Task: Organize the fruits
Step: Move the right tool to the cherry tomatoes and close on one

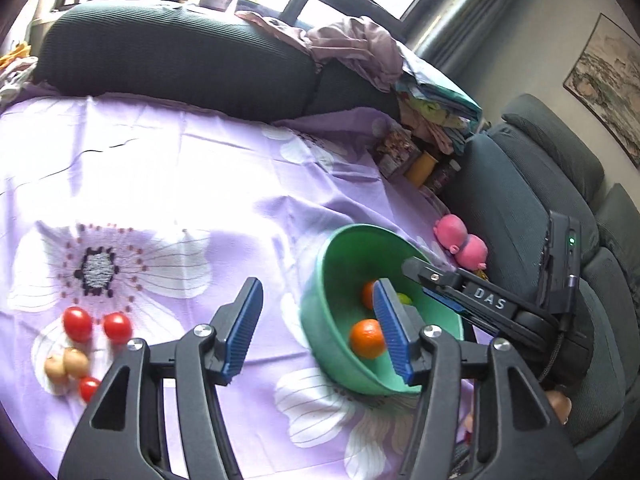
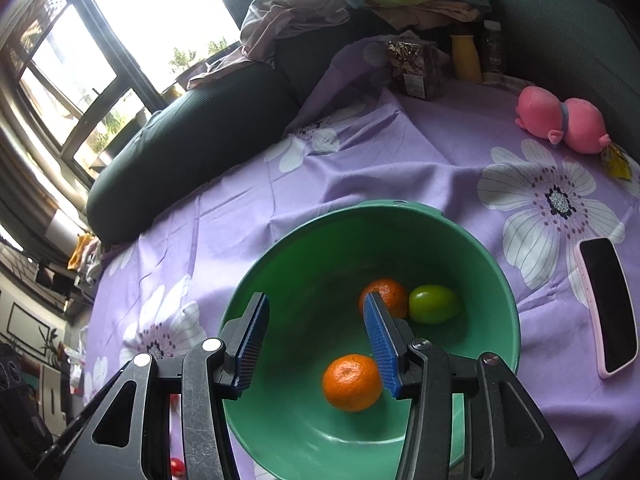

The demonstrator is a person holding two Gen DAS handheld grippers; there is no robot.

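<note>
A green bowl stands on the purple flowered cloth. It holds two oranges and a green fruit. My right gripper is open and empty above the bowl. In the left wrist view the bowl is at the right with the right gripper over it. My left gripper is open and empty above the cloth beside the bowl. Three red tomatoes and two small brown fruits lie at the left.
A pink plush toy and a phone in a pink case lie to the right of the bowl. Jars and a yellow bottle stand at the back. A dark sofa cushion with piled clothes borders the far side.
</note>
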